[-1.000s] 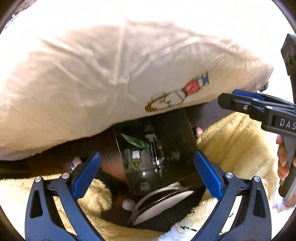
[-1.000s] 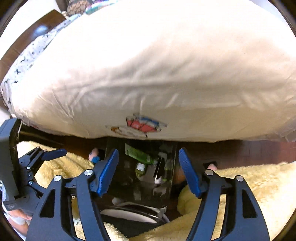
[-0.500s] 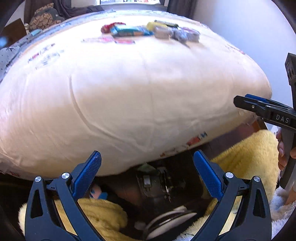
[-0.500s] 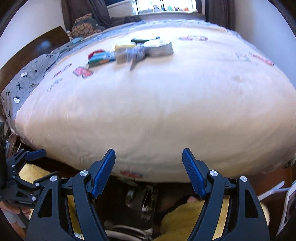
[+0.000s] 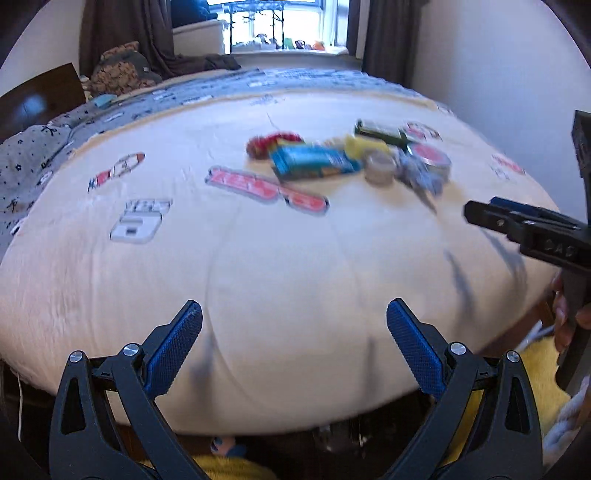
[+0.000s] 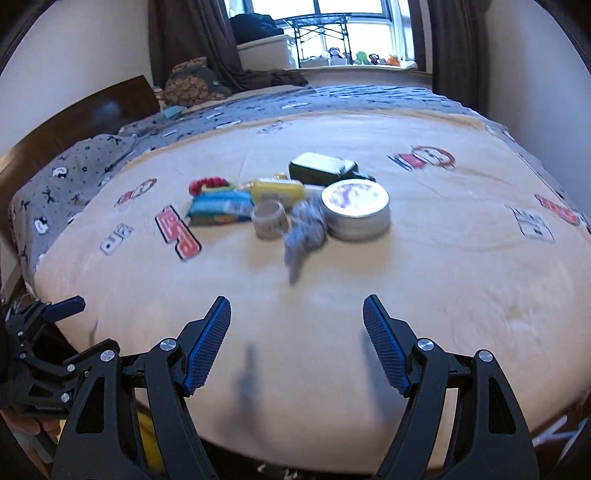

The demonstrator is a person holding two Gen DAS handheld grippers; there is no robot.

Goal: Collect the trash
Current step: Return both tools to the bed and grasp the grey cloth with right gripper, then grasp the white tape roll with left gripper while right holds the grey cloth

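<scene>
A small heap of trash lies in the middle of the cream bedspread (image 6: 443, 258): a blue snack wrapper (image 6: 219, 208) (image 5: 314, 162), a red ring (image 6: 207, 184), a yellow packet (image 6: 277, 190), a tape roll (image 6: 269, 218), a crumpled grey wrapper (image 6: 304, 229), a round tin (image 6: 356, 208) and a dark green bottle (image 6: 321, 168). My left gripper (image 5: 293, 347) is open and empty over the bed's near edge. My right gripper (image 6: 297, 343) is open and empty, short of the heap; it also shows side-on in the left wrist view (image 5: 517, 225).
A grey patterned blanket (image 6: 74, 166) covers the bed's far part, with a wooden headboard (image 6: 74, 125) at left. A window (image 6: 351, 33) and dark curtains stand behind. A yellow fluffy fabric (image 5: 539, 362) lies below the bed's edge.
Both grippers have risen from the dark bin under the bed's edge to above the bedspread. The trash heap has come into view. Both stay open.
</scene>
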